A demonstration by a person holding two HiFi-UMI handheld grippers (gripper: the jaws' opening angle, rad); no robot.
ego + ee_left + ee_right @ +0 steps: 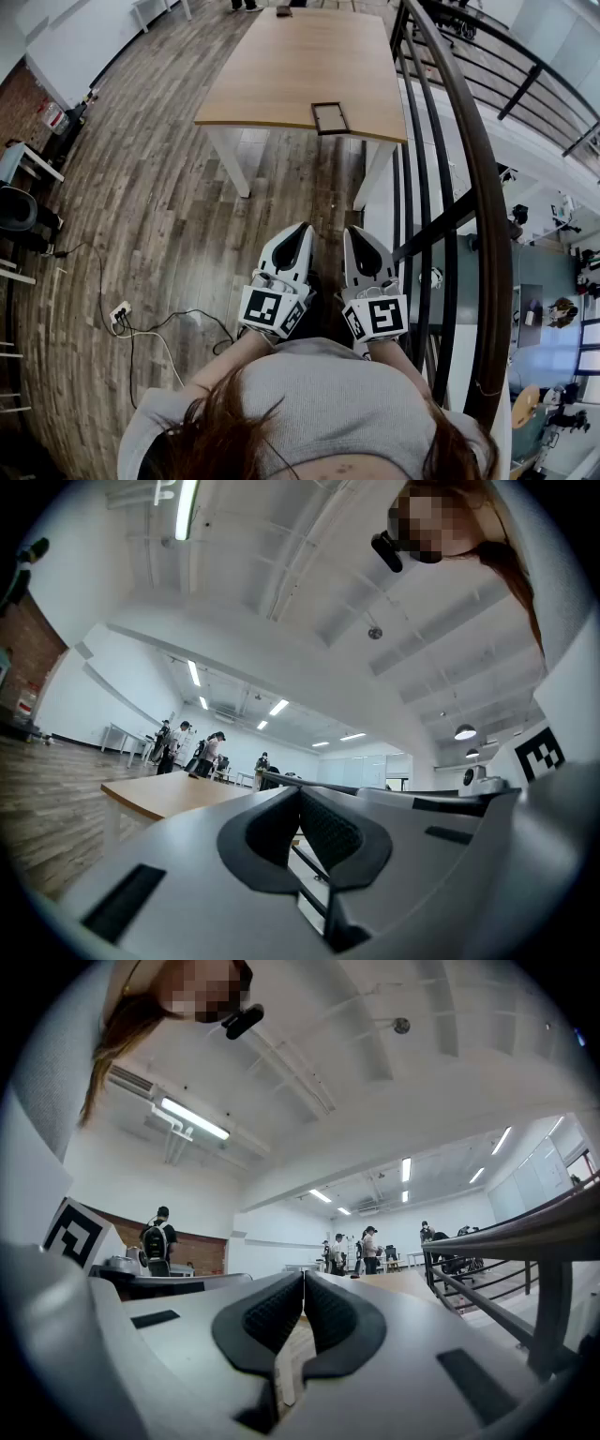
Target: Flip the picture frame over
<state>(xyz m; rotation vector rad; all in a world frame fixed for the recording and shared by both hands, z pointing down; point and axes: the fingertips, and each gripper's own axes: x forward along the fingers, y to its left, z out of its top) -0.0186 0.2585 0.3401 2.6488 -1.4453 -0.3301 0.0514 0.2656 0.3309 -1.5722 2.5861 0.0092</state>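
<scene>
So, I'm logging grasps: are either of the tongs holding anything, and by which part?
Nothing is held. The left tongs and right tongs are shut and empty; the dark rectangular picture frame lies on the light wooden table.

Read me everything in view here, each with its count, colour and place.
Rectangular wooden table: one, light top, white legs, ahead.
Dark rectangular picture frame: one, flat at the table's near edge.
Small dark object: one, table's far end, unclear what.
Curved metal railing: one, dark, along the right.
Power strip with cables: one, white, floor at left.
Plank floor: brown.
Distant people: several, beyond the table.
Left gripper: white, shut, empty.
Right gripper: white, shut, empty.
</scene>
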